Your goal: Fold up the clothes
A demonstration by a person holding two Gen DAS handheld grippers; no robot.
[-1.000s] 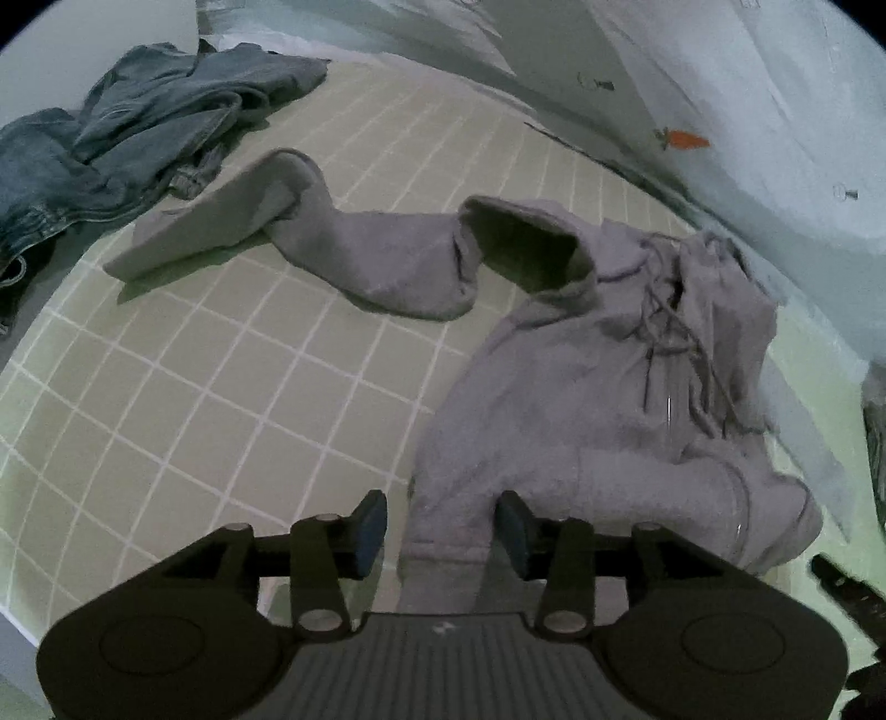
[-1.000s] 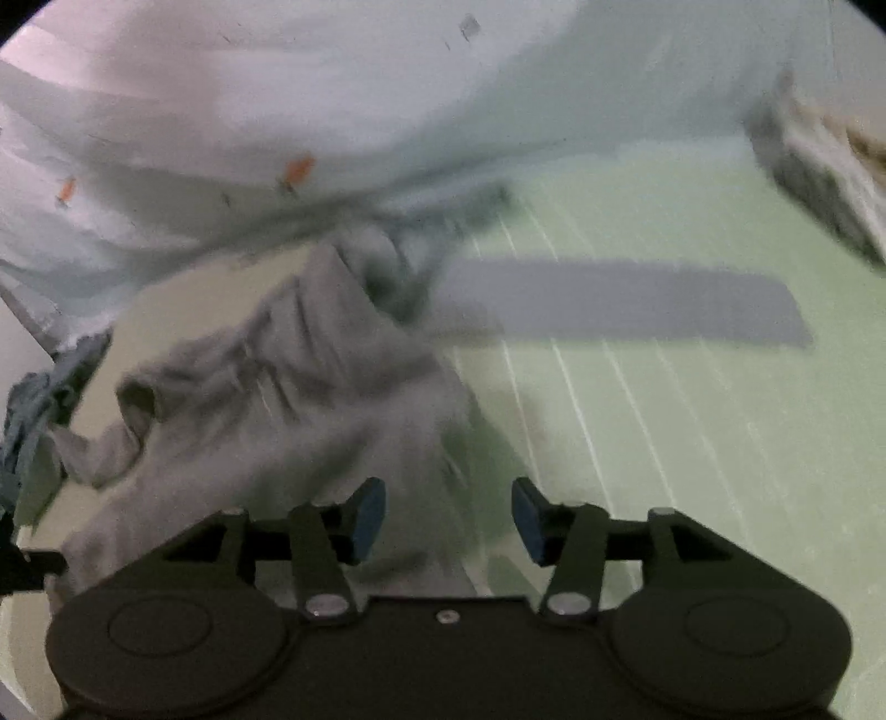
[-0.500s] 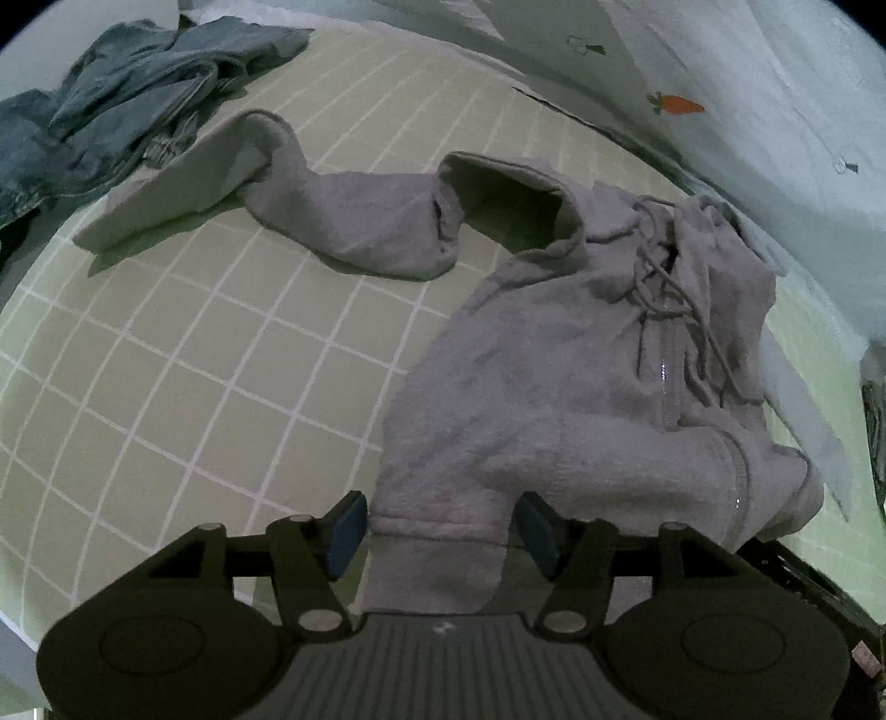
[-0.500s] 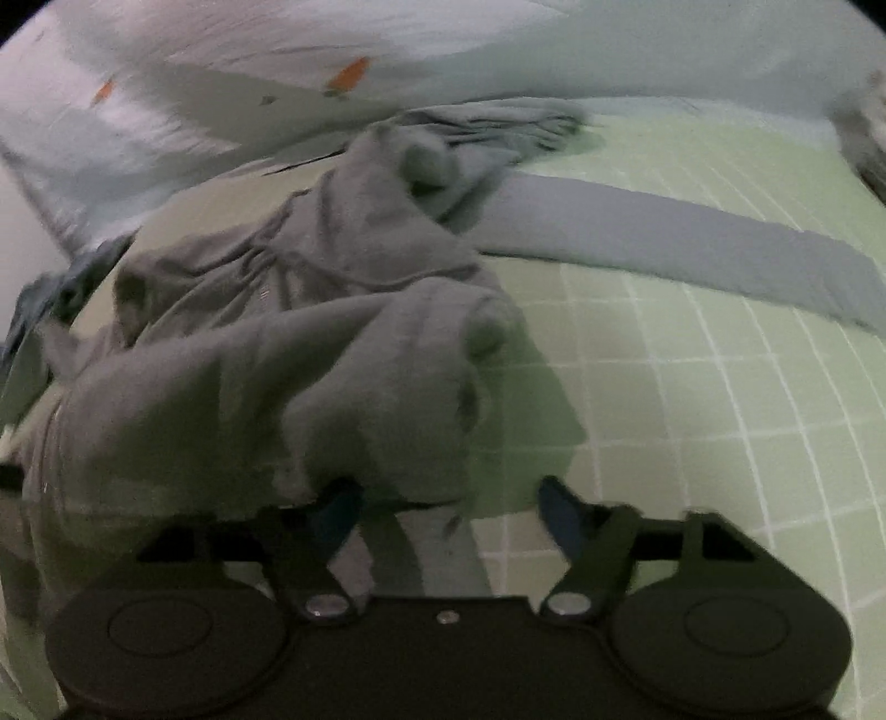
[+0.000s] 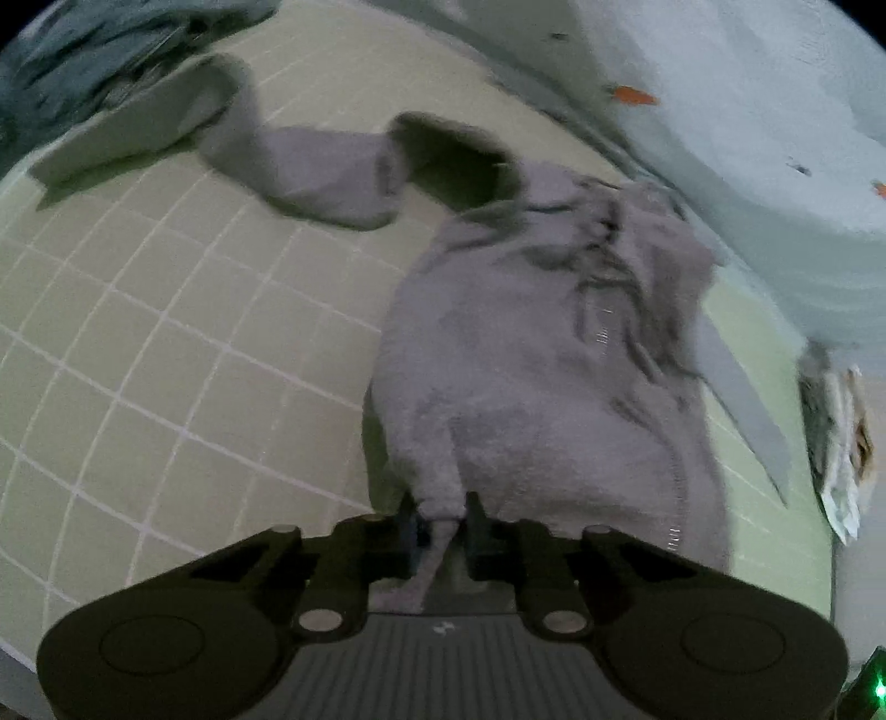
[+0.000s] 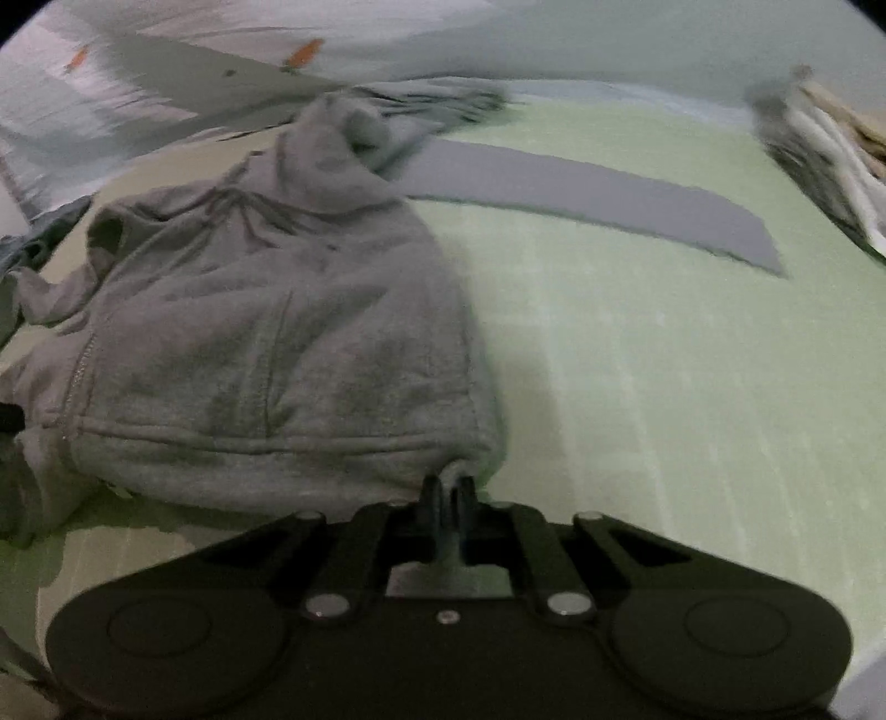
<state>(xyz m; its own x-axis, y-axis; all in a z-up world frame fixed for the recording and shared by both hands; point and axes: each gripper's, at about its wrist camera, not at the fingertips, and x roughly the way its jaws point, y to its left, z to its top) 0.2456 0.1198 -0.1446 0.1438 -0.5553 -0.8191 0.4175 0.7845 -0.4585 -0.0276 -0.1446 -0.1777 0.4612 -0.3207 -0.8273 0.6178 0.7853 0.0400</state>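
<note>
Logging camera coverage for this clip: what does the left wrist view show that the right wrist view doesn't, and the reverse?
Only the left wrist view shows the hoodie's long sleeve stretched across the checked sheet toward the crumpled denim, and the left gripper shut on the hem.

Only the right wrist view shows the right gripper shut on the hem's other corner, and the full hem band.

Both show the grey hoodie, the green bed sheet, the grey strip, the carrot-print cloth and the stack at the right edge.
</note>
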